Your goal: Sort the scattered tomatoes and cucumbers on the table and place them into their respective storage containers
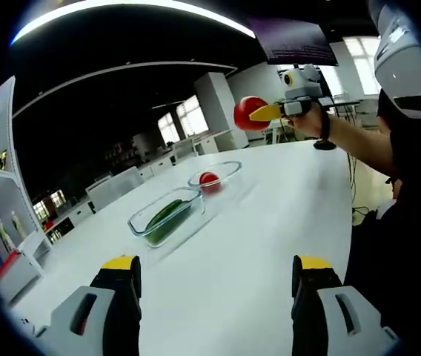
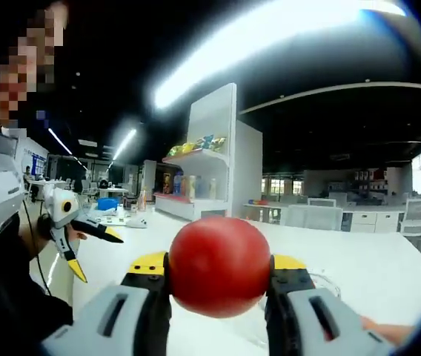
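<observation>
No readable writing. Right gripper (image 2: 219, 285) clamps a tomato (image 2: 219, 265), which hides most of a dish, perhaps glass; left gripper (image 1: 216, 274) jaws gape over the desk (image 1: 270, 215).

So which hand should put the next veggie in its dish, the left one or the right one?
The right one. The right gripper already holds a tomato between its jaws, so it probably just has to carry it to the round dish, where another tomato lies. The left gripper is open and holds nothing.

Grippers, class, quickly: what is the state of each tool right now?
Left tool: open, holding nothing.
Right tool: shut on a tomato.
</observation>
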Available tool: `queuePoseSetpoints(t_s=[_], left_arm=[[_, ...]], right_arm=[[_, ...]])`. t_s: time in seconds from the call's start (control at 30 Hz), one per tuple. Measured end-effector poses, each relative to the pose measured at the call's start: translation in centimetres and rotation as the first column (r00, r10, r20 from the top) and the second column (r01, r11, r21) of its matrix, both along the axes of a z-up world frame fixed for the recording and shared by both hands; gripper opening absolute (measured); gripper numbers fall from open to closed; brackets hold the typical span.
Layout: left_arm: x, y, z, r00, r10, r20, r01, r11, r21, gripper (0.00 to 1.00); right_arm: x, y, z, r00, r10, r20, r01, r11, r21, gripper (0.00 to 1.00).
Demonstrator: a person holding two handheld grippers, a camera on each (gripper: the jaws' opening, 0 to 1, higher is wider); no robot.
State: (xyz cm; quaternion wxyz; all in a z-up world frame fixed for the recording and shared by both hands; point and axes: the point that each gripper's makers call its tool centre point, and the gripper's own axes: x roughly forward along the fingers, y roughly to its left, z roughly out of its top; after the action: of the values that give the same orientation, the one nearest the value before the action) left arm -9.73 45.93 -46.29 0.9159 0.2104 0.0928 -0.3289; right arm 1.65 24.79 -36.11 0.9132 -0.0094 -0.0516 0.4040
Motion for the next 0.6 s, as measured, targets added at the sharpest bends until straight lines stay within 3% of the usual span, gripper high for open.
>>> queuePoseSetpoints(t_s=[0.27,0.6], left_arm=[[-0.1,0.1,0.1,1.000,0.006,0.000,-0.006,1.000,0.002,0.83],[-0.1,0.5,0.2,1.000,0.014,0.002,-0.014,1.000,0.007,0.83]], right_arm=[[5.2,-0.1,0.8,0.999,-0.042,-0.018,0.042,0.999,0.022,0.45],[10.6,-0.8,-2.1,0.988,-0.103,-0.117,0.106,0.994,0.025,0.45]])
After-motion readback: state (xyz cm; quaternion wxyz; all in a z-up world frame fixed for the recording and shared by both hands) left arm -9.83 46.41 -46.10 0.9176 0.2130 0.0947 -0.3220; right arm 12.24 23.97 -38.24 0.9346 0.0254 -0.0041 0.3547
